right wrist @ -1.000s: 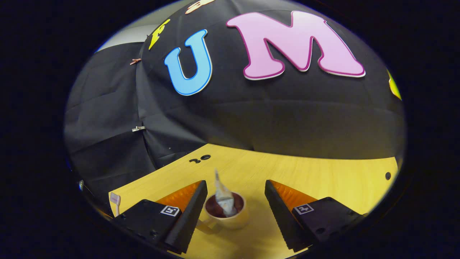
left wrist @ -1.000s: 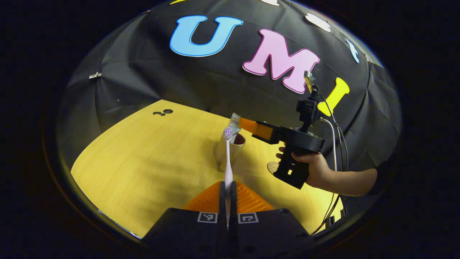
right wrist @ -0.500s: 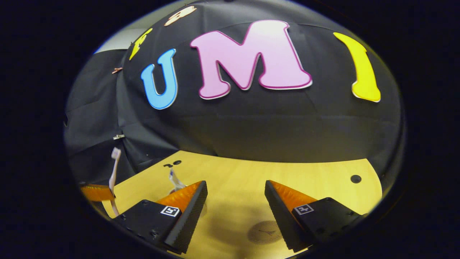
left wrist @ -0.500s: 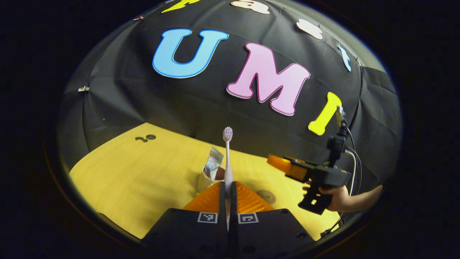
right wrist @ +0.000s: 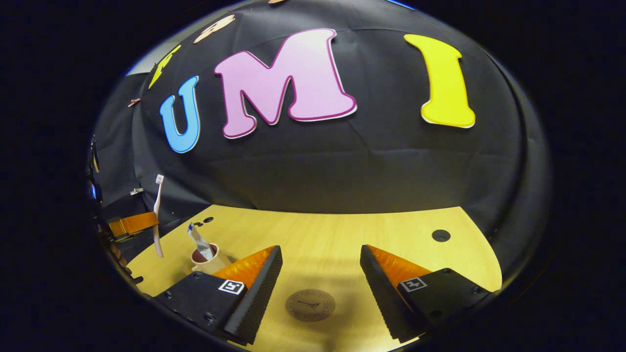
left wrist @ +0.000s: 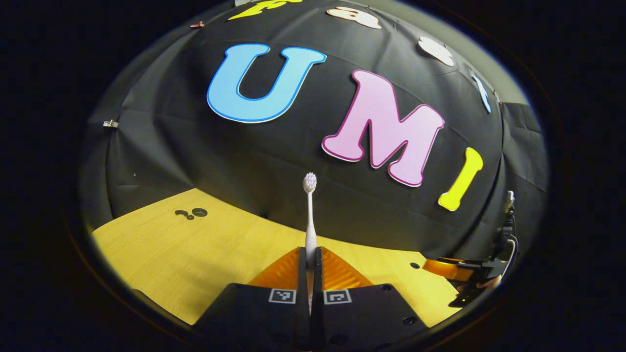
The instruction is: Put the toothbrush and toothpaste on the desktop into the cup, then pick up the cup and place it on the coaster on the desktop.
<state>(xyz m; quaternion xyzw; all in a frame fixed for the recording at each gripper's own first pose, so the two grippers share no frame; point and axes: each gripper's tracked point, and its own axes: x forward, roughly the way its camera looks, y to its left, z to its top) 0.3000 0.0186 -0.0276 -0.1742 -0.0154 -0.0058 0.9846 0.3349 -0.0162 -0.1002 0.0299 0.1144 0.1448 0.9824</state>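
In the left gripper view, the left gripper [left wrist: 309, 254] has its jaws closed on the handle of the toothbrush [left wrist: 310, 215], which stands upright between them with its bristled head at the top, seen against the black cloth wall. Below it lies the yellow wooden desk [left wrist: 195, 254], which has a small round hole and cut-out near its far left edge. At the right edge of this view the right gripper [left wrist: 447, 268] appears, low over the desk, with cables rising behind it. In the right gripper view, the right gripper [right wrist: 320, 288] has its jaws wide open with nothing between them, and hangs just above the desk [right wrist: 342, 234]. The round brown coaster [right wrist: 310, 304] lies flat on the desk in the gap between the two fingers, apart from both. To the left, the cup [right wrist: 208, 261] stands upright on the desk, partly hidden by the near finger, with the toothpaste [right wrist: 199, 240] tube standing tilted inside it and sticking out above the rim. Farther left, the left gripper [right wrist: 142, 222] holds the toothbrush [right wrist: 157, 215] upright, above and to the left of the cup, not touching it. The cup is well apart from the coaster.
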